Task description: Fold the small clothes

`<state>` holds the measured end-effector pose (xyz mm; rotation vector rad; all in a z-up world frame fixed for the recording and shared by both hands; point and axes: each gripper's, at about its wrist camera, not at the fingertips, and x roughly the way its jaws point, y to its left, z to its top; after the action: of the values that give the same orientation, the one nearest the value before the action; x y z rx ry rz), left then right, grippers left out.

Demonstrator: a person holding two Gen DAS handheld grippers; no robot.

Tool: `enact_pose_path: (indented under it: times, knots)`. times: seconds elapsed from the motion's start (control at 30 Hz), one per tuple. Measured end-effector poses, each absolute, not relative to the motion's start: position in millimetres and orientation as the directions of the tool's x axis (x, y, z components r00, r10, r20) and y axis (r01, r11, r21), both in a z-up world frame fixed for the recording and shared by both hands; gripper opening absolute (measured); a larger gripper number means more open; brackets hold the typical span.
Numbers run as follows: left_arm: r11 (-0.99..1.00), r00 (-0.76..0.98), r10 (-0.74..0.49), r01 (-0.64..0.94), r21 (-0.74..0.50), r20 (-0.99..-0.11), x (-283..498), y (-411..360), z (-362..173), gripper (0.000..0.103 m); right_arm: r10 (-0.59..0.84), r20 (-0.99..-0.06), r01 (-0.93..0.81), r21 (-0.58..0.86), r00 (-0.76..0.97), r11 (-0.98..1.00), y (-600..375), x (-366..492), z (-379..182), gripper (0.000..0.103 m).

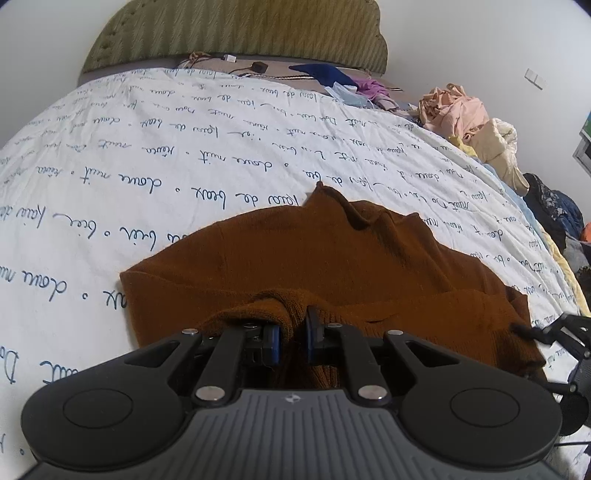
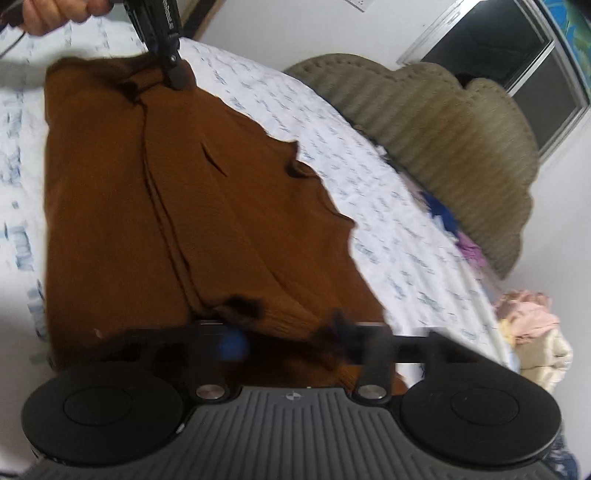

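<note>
A brown knit sweater (image 1: 332, 258) lies spread on the white quilt with blue script (image 1: 147, 147). My left gripper (image 1: 292, 336) is shut on a bunched fold of its near edge, with fabric pinched between the blue pads. In the right wrist view that same gripper (image 2: 173, 77), held by a hand (image 2: 55, 14), bites the sweater's (image 2: 184, 203) far corner. The picture of my right gripper (image 2: 293, 341) is blurred. Its jaws stand wide apart over the ribbed hem, with fabric between them. It also shows at the sweater's right corner (image 1: 554, 332).
A green padded headboard (image 1: 236, 33) stands at the far end of the bed. Blue and purple garments (image 1: 332, 75) and a charger cable (image 1: 258, 67) lie near it. A pile of pink and cream clothes (image 1: 469, 122) sits along the right edge. A window (image 2: 517, 55) is behind the headboard.
</note>
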<state>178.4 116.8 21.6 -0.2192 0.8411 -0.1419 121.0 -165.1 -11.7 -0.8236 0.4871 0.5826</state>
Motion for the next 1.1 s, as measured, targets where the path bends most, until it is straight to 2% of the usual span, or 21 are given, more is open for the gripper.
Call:
enact_pose_path:
  times: [0.03,0.17,0.27,0.37,0.57,0.67,0.7,0.77,0.83,0.87,0.97,1.0,1.03,1.1]
  knots:
    - [0.968,0.661,-0.211,0.040,-0.246,-0.720,177,117,23,0.013,0.295,-0.611,-0.654,-0.525,0.735,0.544,-164,121,-10,0.008]
    - [0.952,0.658,-0.255,0.042,-0.304,-0.709,176,125,31,0.013,0.333,-0.567,-0.620,-0.444,0.753,0.647,-174,121,7,0.008]
    - [0.915,0.639,-0.305,-0.010,-0.403,-0.706,188,138,31,0.013,0.374,-0.510,-0.541,-0.226,0.774,0.810,-198,143,32,0.008]
    - [0.896,0.645,-0.297,-0.066,-0.439,-0.704,202,146,27,0.013,0.379,-0.504,-0.453,-0.028,0.776,0.891,-218,171,42,0.008]
    - [0.880,0.596,-0.287,-0.146,-0.452,-0.750,228,149,5,0.013,0.278,-0.592,-0.364,-0.028,0.756,0.931,-206,212,21,0.008]
    - [0.853,0.596,-0.311,-0.168,-0.494,-0.740,229,157,-2,0.015,0.223,-0.622,-0.330,-0.061,0.750,0.942,-198,223,6,0.008]
    - [0.848,0.605,-0.314,-0.168,-0.502,-0.732,228,160,-1,0.017,0.210,-0.626,-0.320,-0.067,0.751,0.945,-197,226,3,0.011]
    - [0.843,0.625,-0.312,-0.165,-0.512,-0.715,225,166,2,0.019,0.190,-0.639,-0.297,-0.063,0.745,0.953,-196,229,-4,0.024]
    - [0.827,0.643,-0.315,-0.176,-0.534,-0.699,224,175,6,0.023,0.182,-0.643,-0.284,-0.058,0.744,0.957,-196,239,-13,0.043]
    - [0.813,0.652,-0.320,-0.184,-0.553,-0.688,225,180,7,0.026,0.177,-0.643,-0.277,-0.057,0.745,0.959,-197,239,-13,0.046]
    - [0.761,0.692,-0.312,-0.228,-0.607,-0.651,222,197,10,0.044,0.171,-0.646,-0.276,-0.064,0.744,0.959,-195,241,-15,0.053]
    - [0.758,0.707,-0.288,-0.244,-0.605,-0.646,219,200,12,0.051,0.163,-0.644,-0.272,-0.072,0.747,0.960,-194,241,-15,0.060]
    - [0.768,0.721,-0.256,-0.253,-0.588,-0.644,216,202,14,0.053,0.151,-0.638,-0.264,-0.085,0.755,0.961,-194,239,-14,0.067]
    - [0.815,0.728,-0.202,-0.246,-0.525,-0.655,210,198,19,0.053,0.112,-0.612,-0.234,-0.123,0.783,0.964,-193,233,-8,0.070]
